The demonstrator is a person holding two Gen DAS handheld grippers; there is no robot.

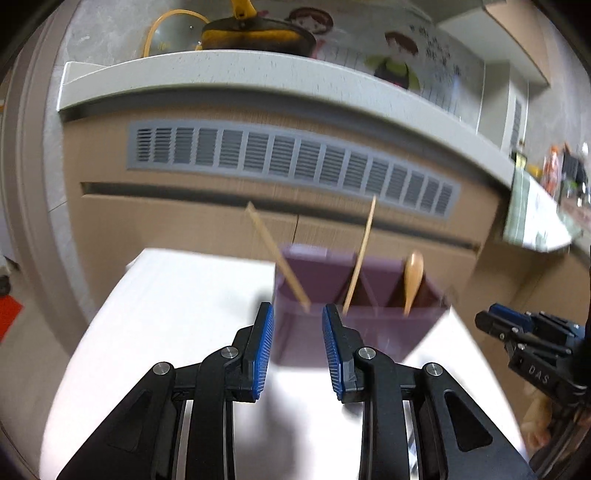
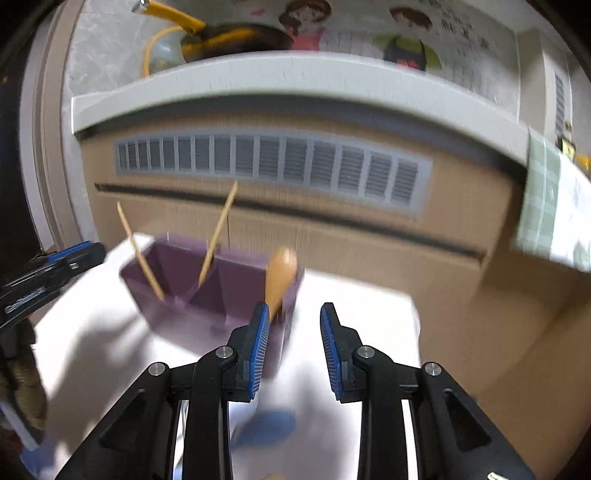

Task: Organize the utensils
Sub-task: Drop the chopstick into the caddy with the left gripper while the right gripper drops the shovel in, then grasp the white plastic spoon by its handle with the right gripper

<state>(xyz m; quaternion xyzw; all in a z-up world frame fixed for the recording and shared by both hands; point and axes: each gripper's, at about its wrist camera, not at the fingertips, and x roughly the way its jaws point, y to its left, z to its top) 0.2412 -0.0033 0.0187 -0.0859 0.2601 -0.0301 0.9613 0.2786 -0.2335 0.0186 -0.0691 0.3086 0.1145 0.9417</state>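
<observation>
A purple utensil holder (image 1: 354, 325) with several compartments stands on the white table (image 1: 177, 302). Two wooden chopsticks (image 1: 277, 254) (image 1: 360, 254) lean in its left compartments and a wooden spoon (image 1: 412, 277) stands in the right one. My left gripper (image 1: 297, 317) is open and empty just in front of the holder. In the right wrist view the holder (image 2: 173, 306), chopsticks (image 2: 140, 251) (image 2: 218, 232) and spoon (image 2: 280, 277) show ahead to the left. My right gripper (image 2: 291, 317) is open and empty, right of the holder. It also shows in the left wrist view (image 1: 524, 339).
A brown cabinet front (image 1: 184, 206) with a grey vent grille (image 1: 291, 158) stands behind the table under a white countertop (image 1: 240, 70). A yellow and black pan (image 1: 255, 33) sits on the counter. A green checked cloth (image 2: 546, 206) hangs at right. Both views are blurred.
</observation>
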